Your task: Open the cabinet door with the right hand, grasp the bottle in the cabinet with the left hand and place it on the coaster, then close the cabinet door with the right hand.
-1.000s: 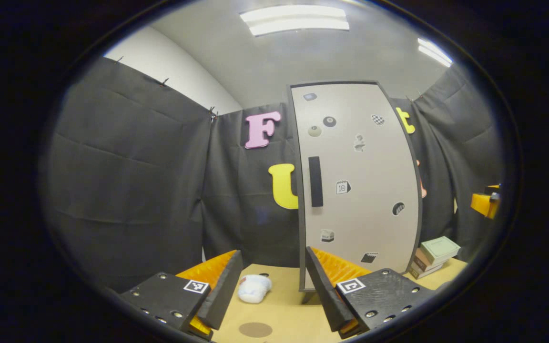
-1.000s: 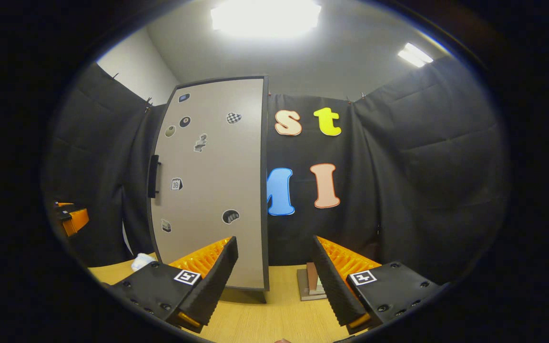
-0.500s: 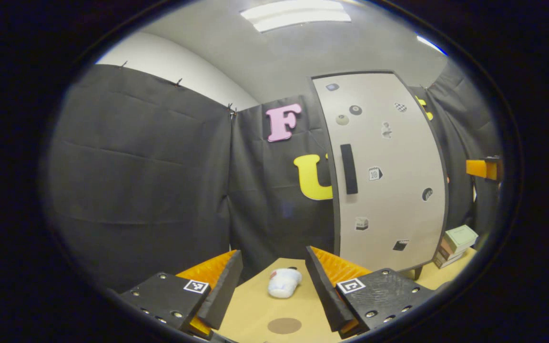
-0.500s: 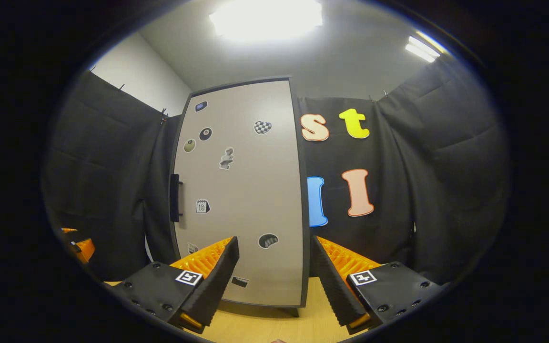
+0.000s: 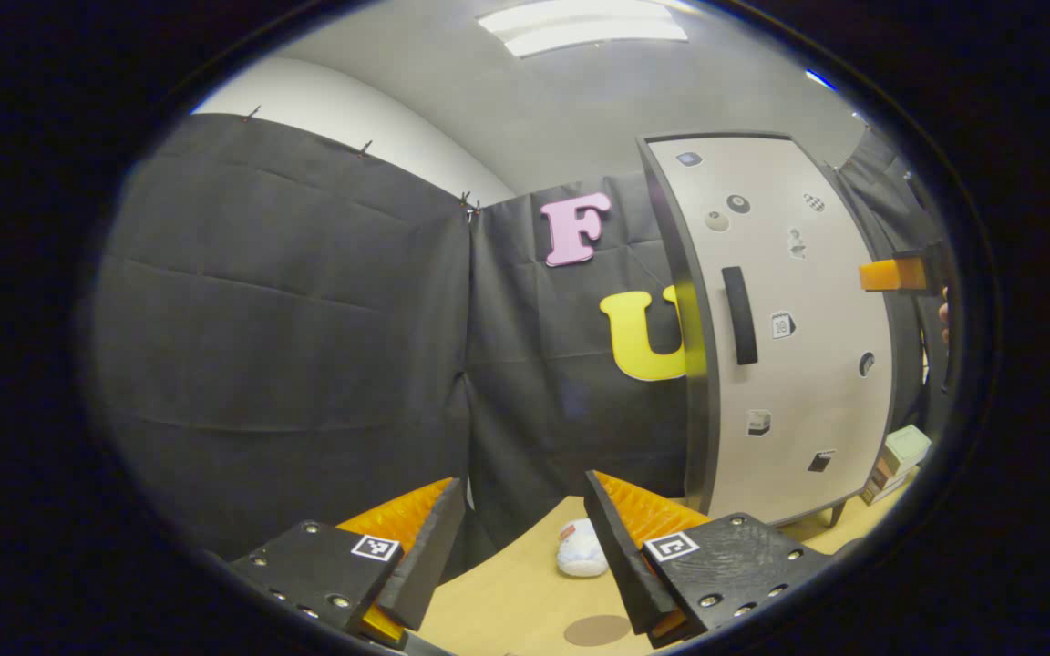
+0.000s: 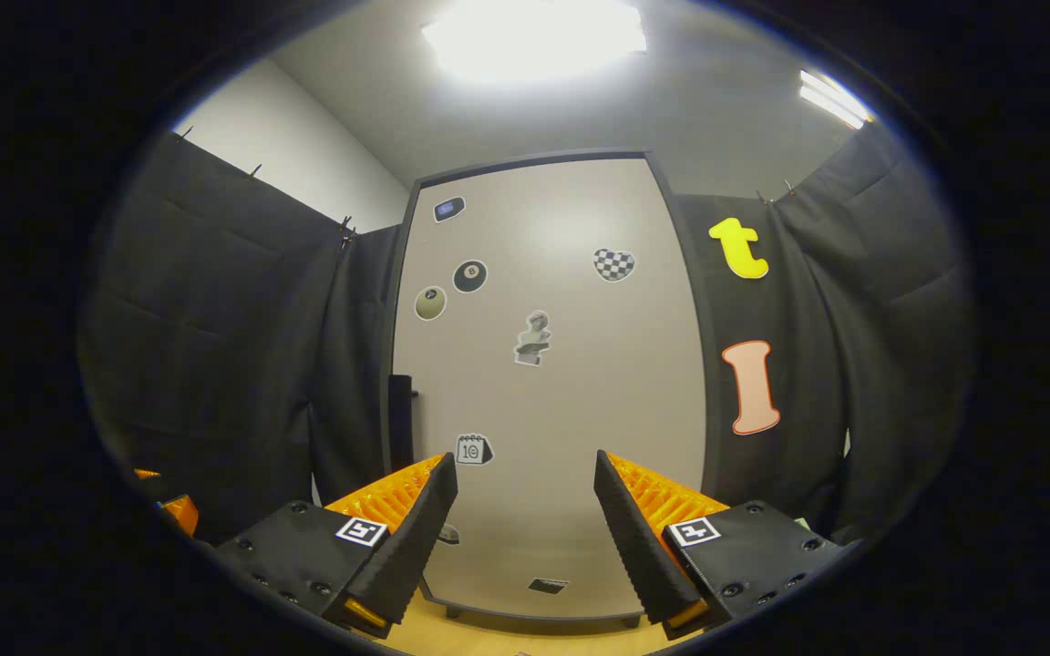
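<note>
A tall grey cabinet with stickers stands shut in front of my right gripper, which is open and empty a short way from the door. Its black handle runs down the door's left edge. In the left gripper view the cabinet is at the right, with the handle facing me. My left gripper is open over the wooden table. A brown round coaster lies on the table between its fingers. The right gripper's orange finger pokes in at the far right. The bottle is hidden.
A crumpled white object lies on the table near the cabinet's foot. A stack of books sits to the right of the cabinet. Black cloth walls close the booth behind and to both sides.
My right gripper has moved closer to the cabinet door and more squarely in front of it. My left gripper has swung left, so the cabinet slid to the right of its view.
</note>
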### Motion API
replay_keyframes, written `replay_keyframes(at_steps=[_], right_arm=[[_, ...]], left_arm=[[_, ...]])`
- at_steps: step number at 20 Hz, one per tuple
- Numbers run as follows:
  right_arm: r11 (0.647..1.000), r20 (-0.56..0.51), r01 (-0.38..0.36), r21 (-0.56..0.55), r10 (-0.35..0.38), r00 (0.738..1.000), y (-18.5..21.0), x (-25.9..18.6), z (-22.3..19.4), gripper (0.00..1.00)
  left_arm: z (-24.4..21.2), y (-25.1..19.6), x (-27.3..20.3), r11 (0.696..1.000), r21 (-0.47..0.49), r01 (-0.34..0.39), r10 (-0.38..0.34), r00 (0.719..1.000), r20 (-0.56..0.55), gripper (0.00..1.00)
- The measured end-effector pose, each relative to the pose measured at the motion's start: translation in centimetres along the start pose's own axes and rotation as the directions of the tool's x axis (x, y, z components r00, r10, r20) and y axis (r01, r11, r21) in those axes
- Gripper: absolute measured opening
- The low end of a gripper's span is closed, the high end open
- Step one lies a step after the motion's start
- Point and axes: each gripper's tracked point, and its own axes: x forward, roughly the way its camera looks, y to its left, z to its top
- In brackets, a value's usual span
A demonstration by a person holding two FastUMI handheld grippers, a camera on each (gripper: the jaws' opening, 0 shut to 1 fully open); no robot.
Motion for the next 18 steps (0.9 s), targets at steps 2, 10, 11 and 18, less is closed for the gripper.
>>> replay_keyframes(at_steps=[2, 10, 11, 18], right_arm=[[1.000, -0.004, -0.013, -0.003, 0.012, 1.000, 2.0, 1.4, 0.1, 0.96], [1.000, -0.050, -0.019, -0.015, 0.018, 0.999, 7.9, 7.2, -1.1, 0.97], [1.000, -0.057, -0.014, -0.015, 0.013, 0.998, 8.4, 7.9, -1.3, 0.97], [0.999, -0.100, 0.024, -0.037, -0.028, 0.995, 10.3, 12.0, -2.7, 0.95]], left_arm=[[-0.8, 2.0, 0.6, 1.000, 0.002, -0.018, 0.018, 1.000, -0.009, 0.84], [-3.6, 10.0, 1.9, 0.995, -0.005, -0.101, 0.100, 0.994, -0.050, 0.80], [-3.8, 10.8, 1.9, 0.994, -0.005, -0.109, 0.108, 0.993, -0.050, 0.82], [-5.3, 14.9, 2.7, 0.990, -0.003, -0.140, 0.139, 0.988, -0.066, 0.82]])
